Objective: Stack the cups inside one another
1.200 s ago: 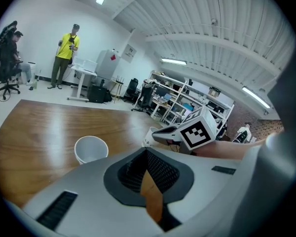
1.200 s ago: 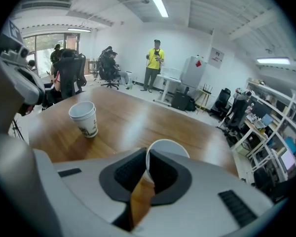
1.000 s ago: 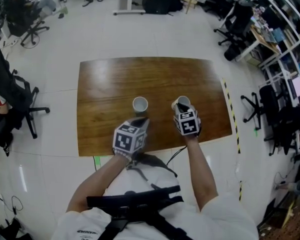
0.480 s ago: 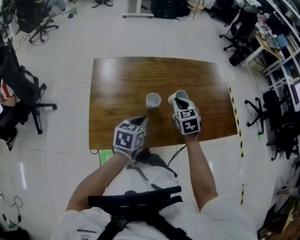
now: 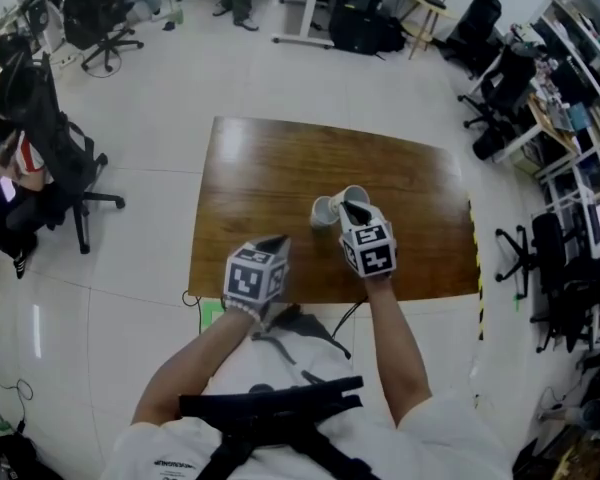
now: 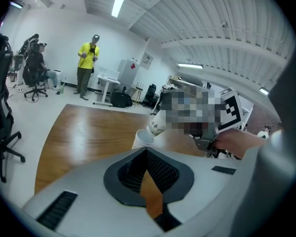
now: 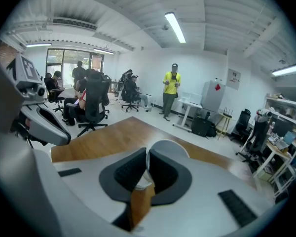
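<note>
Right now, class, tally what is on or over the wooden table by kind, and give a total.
Paper cups: 2, the standing cup and the held cup
Grippers: 2, the left gripper and the right gripper
Total: 4

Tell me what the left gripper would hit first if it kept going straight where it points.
Probably the white cup standing on the table, just beyond the left gripper's tips. The gripper tilts downward, so it might meet the table first; depth is unclear.
</note>
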`<state>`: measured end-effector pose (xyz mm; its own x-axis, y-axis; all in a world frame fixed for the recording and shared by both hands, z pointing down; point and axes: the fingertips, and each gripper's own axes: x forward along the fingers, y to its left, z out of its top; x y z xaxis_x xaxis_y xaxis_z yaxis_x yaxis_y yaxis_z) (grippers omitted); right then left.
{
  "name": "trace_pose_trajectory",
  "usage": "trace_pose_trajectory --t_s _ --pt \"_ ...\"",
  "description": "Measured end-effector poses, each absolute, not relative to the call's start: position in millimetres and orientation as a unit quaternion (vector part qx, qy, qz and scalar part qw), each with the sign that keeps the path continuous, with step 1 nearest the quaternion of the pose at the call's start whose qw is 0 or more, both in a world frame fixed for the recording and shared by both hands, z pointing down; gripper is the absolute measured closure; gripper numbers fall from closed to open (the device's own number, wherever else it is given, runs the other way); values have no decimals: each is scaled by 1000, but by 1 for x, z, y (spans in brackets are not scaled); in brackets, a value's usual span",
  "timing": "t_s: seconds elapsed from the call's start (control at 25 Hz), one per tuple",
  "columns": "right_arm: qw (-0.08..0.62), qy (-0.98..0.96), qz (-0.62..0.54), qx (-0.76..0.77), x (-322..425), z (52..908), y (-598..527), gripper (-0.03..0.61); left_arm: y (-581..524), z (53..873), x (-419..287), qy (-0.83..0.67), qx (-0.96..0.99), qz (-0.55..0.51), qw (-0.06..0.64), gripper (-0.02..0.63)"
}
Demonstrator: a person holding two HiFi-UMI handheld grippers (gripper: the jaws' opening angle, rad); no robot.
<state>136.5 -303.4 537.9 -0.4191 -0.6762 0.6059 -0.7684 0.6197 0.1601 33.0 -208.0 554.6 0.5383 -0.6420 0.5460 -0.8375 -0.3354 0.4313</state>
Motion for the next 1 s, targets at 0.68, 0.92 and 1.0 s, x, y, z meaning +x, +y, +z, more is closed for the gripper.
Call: trace_pose_trajectory --t_s 0.68,0.92,1.0 --pt "411 -843 43 345 96 590 -298 548 -213 561 5 -496 776 122 370 614" --pt "432 -838 47 331 97 618 -299 545 -213 563 0 -506 767 117 377 614" --pt "433 -839 39 328 93 615 -301 526 -213 561 -2 -510 765 115 378 614"
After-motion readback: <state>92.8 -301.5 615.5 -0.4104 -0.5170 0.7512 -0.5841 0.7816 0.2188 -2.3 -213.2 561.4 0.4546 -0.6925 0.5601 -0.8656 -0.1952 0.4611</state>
